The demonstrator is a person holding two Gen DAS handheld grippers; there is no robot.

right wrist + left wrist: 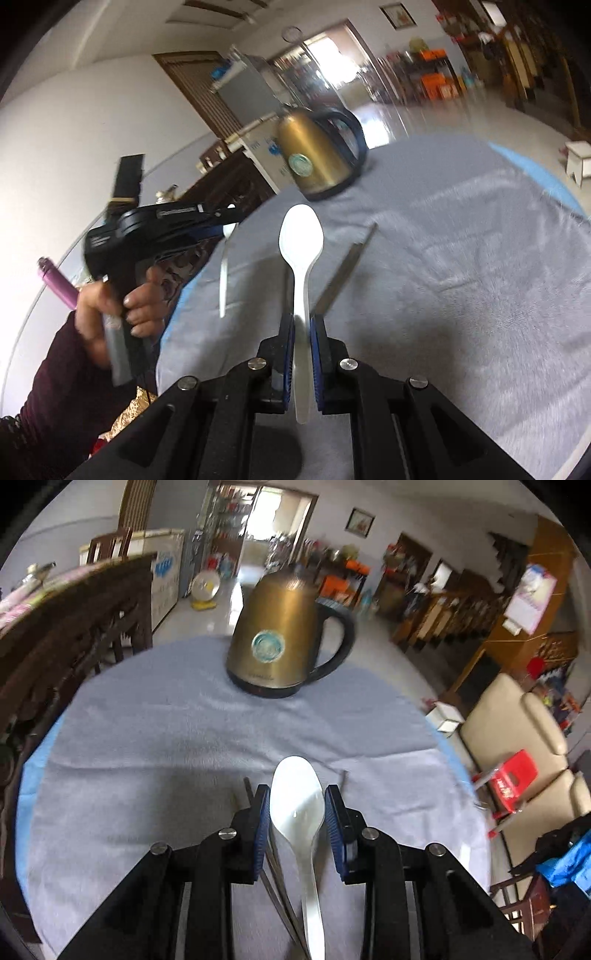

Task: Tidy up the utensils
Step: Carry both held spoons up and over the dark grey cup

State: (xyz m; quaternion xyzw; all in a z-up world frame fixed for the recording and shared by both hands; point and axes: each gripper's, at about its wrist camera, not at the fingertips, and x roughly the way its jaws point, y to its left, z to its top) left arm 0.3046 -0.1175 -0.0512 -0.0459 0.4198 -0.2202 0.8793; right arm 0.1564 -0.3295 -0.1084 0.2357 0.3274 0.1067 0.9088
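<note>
Spoons counted: two, both white, both held clear of the worktop (546,192).

Right wrist view, left to right:
- One purple lighter (55,282) is seen beside the person's left hand (122,302), which is wrapped round the handle of the left gripper (231,218).
- The first white spoon (224,266) is pinched at its bowl by that gripper and hangs handle-down.
- The second white spoon (301,240) is pinched by its handle in the right gripper (302,332), bowl pointing away towards the kettle.
- Two grey metal strips (345,269) are noted, one on each side of this spoon; they are blurred and their kind cannot be told.
- One brass-coloured kettle (317,158) with a dark handle stands on the grey cloth (461,277) at the far side.

Left wrist view:
- The left gripper (297,801) is closed against both sides of the bowl of the first white spoon (297,805).
- Thin metal strips are seen just left of the spoon handle.
- The kettle (284,635) stands beyond it on the cloth (166,738).
</note>
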